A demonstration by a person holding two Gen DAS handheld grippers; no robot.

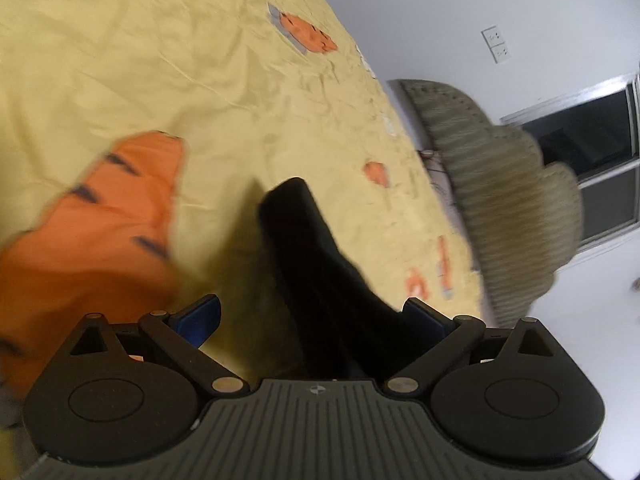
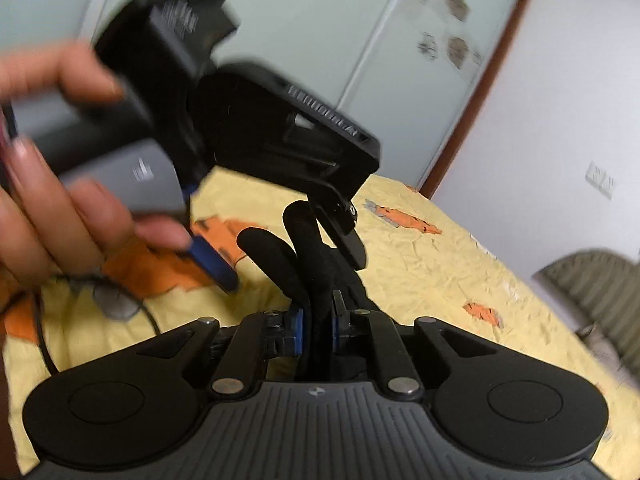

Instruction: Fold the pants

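**While clamped on the black pants (image 2: 304,240): mid-air over the bed**

Though a bit smeary in both views, still readable enough. Got the right claw (image 2: 316,328) pressed together on a bunch of that black fabric, with blue pads (image 2: 297,332) squeezing it from both sides. Can see the cloth rising out of the grip in two rounded folds, lifted clear of the yellow bed sheet (image 2: 420,272) with its orange tiger prints (image 2: 404,218).

Got the left claw (image 1: 316,316) spread wide, held by a hand (image 2: 60,200) at the left of the right wrist view and tilted down toward the same folds. From its own camera, looking at a strip of the pants running up between the two spread fingers (image 1: 200,320), close to the one at the picture's right and well apart from the other. Touching that finger or just beside it? Can't tell. No squeeze from this claw either way.

Also spotting an olive ribbed cushion (image 1: 500,200) at the far edge of the bed, near a white wall with a double socket (image 1: 496,44) and a dark window (image 1: 592,132). Behind the bed in the other view, pale sliding doors (image 2: 280,40) with a brown frame.
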